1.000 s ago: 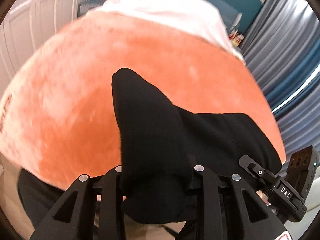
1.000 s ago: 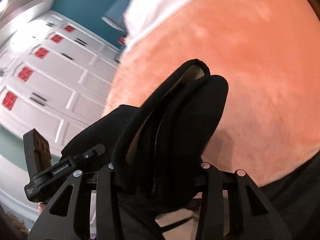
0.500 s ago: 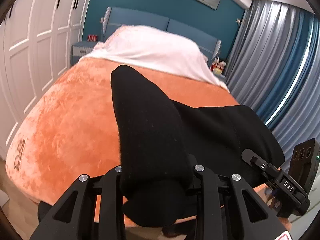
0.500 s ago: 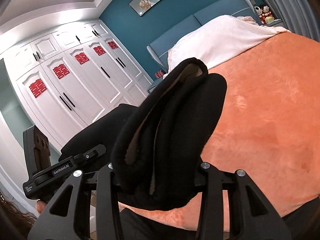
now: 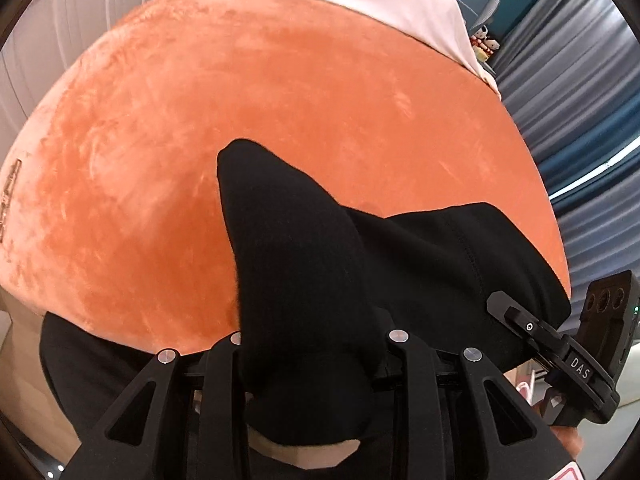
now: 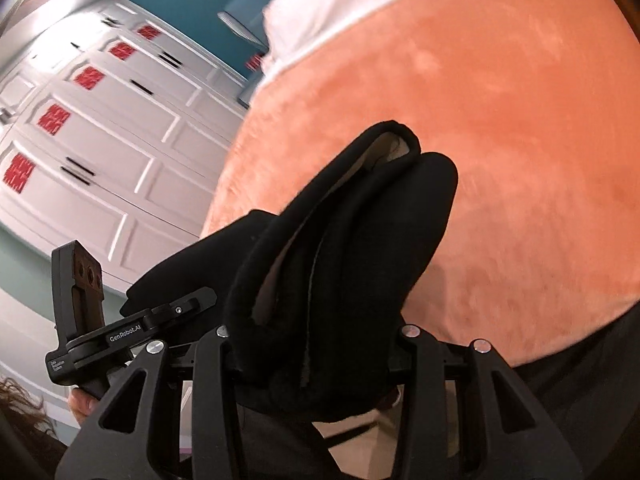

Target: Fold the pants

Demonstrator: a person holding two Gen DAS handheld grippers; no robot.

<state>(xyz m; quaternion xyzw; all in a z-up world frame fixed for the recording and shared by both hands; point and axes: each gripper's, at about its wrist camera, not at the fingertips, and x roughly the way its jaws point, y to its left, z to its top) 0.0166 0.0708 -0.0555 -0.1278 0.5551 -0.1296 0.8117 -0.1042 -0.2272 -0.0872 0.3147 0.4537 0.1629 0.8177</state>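
A pair of black pants (image 5: 440, 264) hangs bunched between two handheld grippers above an orange-covered bed (image 5: 240, 120), the left gripper (image 5: 312, 344) and the right gripper (image 6: 316, 340) each clenched on a thick wad of fabric. No flat fold shows yet; laying out, smoothing and folding apparently all remain.

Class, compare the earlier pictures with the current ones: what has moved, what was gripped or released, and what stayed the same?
Both cameras have tipped back down from the half-second-ago view of headboard and wardrobes, so the orange plush bedspread fills the view again. Nothing was taken or released: the left gripper and right gripper stay clamped on the black fabric pants, bunched as before.
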